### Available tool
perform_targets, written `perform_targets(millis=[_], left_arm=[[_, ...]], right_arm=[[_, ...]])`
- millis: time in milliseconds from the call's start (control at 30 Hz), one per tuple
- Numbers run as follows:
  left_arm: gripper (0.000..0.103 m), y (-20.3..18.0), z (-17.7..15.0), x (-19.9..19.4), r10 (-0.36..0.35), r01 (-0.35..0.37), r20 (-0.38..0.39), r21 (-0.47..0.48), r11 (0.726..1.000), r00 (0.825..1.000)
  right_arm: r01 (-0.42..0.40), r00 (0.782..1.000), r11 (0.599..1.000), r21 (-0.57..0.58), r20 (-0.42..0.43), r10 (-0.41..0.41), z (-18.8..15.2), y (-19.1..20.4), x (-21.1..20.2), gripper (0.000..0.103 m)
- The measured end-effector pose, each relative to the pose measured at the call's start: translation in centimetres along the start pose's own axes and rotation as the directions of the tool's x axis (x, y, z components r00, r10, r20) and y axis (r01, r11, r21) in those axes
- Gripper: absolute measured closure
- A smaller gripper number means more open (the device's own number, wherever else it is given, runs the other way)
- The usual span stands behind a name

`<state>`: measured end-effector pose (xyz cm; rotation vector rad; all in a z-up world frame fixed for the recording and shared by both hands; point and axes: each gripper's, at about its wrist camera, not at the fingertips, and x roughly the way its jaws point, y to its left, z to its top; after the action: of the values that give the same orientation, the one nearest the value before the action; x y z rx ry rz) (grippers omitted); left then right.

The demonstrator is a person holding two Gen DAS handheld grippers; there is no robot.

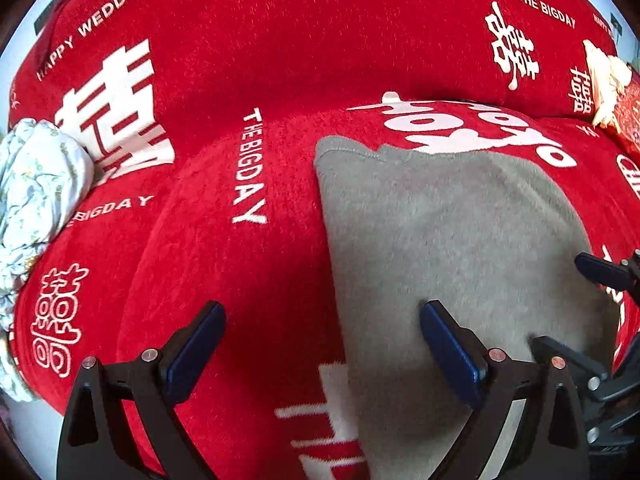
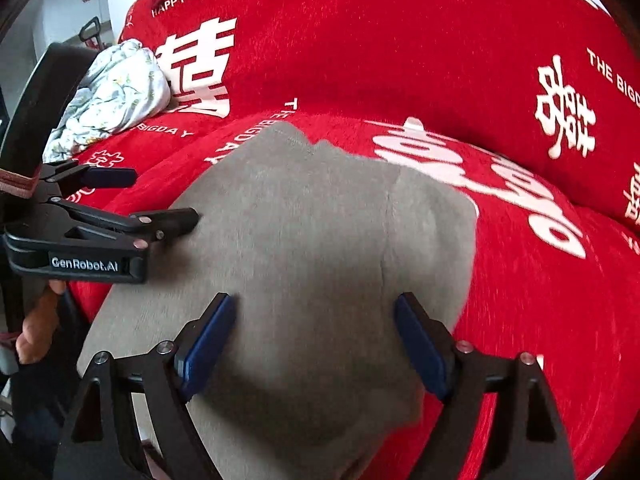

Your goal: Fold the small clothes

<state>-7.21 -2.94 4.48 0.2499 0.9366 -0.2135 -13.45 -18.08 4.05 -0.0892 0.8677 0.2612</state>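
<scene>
One floral bundle (image 1: 38, 184) lies at the left edge of the red sofa cover (image 1: 240, 80). One grey garment (image 1: 448, 248) lies folded toward the seat's front edge. Two grippers: left gripper (image 1: 322, 334) and right gripper (image 2: 316, 330), both with fingers apart, gripping nothing. Only the left view shows a cream object (image 1: 604, 80) at the right edge; only the right view shows a hand (image 2: 34, 328).
</scene>
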Motion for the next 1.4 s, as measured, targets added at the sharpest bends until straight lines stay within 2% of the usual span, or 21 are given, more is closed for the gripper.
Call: perform_targets(millis=[100, 200, 267, 333, 400, 533, 633, 767, 867, 933, 1000, 1133, 1233, 1300, 1400], left_arm=[[0.004, 0.4, -1.1, -1.8, 0.018, -0.018, 0.026, 0.019, 1.0, 0.999], [0.004, 0.9, -2.7, -4.0, -0.02, 0.019, 0.069, 0.01, 1.0, 0.997], [0.004, 0.7, -4.2, -5.1, -0.052, 0.05, 0.083, 0.022, 0.998, 0.995], [0.004, -0.1, -5.9, -5.3, -0.043, 0.038, 0.087, 0.061, 0.997, 0.995], [0.004, -0.9, -7.0, -4.6, -0.021, 0.014, 0.072, 0.089, 0.996, 0.997], [0.004, -0.6, -8.2, -2.5, -0.027, 0.026, 0.01, 0.055, 0.998, 1.0], [0.003, -0.3, -8.4, -2.3, -0.041, 0.041, 0.004, 0.04, 0.998, 0.999], [0.003, -0.7, -8.6, -2.9, -0.013, 0.013, 0.004, 0.058, 0.998, 1.0], [0.003, -0.9, -8.7, -4.6, -0.021, 0.018, 0.058, 0.058, 0.998, 0.998], [0.003, -0.8, -8.3, -4.8, -0.004, 0.0, 0.07, 0.051, 0.999, 0.998], [0.003, -0.2, -7.8, -4.3, 0.001, -0.002, 0.058, 0.01, 1.0, 0.998], [0.003, 1.7, -6.7, -2.7, -0.058, 0.059, 0.012, -0.102, 0.993, 0.998], [0.002, 1.3, -6.4, -2.1, -0.05, 0.05, 0.001, -0.078, 0.996, 0.999], [0.0, 0.7, -6.1, -1.7, -0.015, 0.015, -0.007, -0.049, 0.999, 1.0], [0.0, 0.6, -5.9, -1.5, -0.017, 0.016, -0.021, -0.045, 0.999, 1.0]], right_arm=[[0.04, 0.999, 0.999, -0.024, -0.005, -0.04, -1.0, 0.3, -1.1, 0.018], [0.075, 0.997, 0.997, -0.017, 0.011, -0.075, -2.1, 0.7, -3.0, 0.017], [0.069, 0.997, 0.997, -0.028, 0.037, -0.068, -2.9, 1.6, -4.1, 0.017], [0.091, 0.995, 0.994, -0.053, 0.036, -0.089, -3.7, 2.3, -4.1, 0.016], [0.132, 0.991, 0.988, -0.083, 0.011, -0.132, -4.5, 2.7, -3.2, 0.016], [0.109, 0.991, 0.994, -0.019, -0.069, -0.11, -6.3, 1.7, -1.4, 0.016], [0.083, 0.994, 0.996, 0.038, -0.077, -0.08, -7.5, 0.5, -1.4, 0.015], [0.119, 0.989, 0.991, 0.067, -0.098, -0.112, -8.2, -0.6, -2.1, 0.014], [0.152, 0.988, 0.986, 0.065, -0.009, -0.151, -7.2, -0.4, -5.1, 0.014], [0.112, 0.991, 0.993, 0.045, 0.063, -0.114, -5.6, 0.4, -6.4, 0.014], [0.067, 0.993, 0.997, 0.034, 0.1, -0.07, -4.0, 1.0, -6.6, 0.014], [-0.08, 0.995, 0.991, 0.106, 0.072, 0.072, -1.7, 0.9, -4.1, 0.014], [-0.087, 0.996, 0.982, 0.171, -0.009, 0.089, -1.1, 0.0, -1.3, 0.014], [-0.076, 0.997, 0.984, 0.16, -0.01, 0.079, -1.0, -0.2, -0.8, 0.013], [-0.085, 0.996, 0.98, 0.179, -0.018, 0.09, -1.0, -0.4, -0.4, 0.012]])
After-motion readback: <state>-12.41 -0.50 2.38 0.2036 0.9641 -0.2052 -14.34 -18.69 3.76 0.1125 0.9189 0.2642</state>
